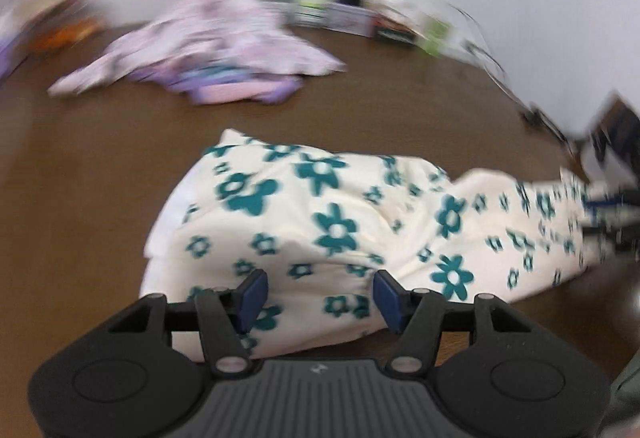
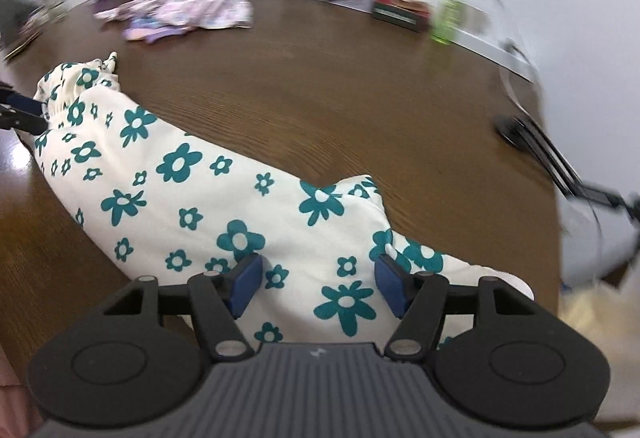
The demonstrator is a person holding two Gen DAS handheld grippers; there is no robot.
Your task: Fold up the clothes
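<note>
Spanning the worktop (image 2: 360, 98) near its front edge, the flowered garment (image 2: 192, 198) lies as a long, partly doubled band. The left hand-held gripper (image 1: 318, 296) and the right hand-held gripper (image 2: 318, 284) hover over opposite ends, jaws spread, holding nothing. Judgement: a fold is in progress; next, each needs a clean edge to pinch.

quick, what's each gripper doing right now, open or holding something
Left gripper: open, over the floral garment, gripping nothing.
Right gripper: open, over the same garment, gripping nothing.
</note>
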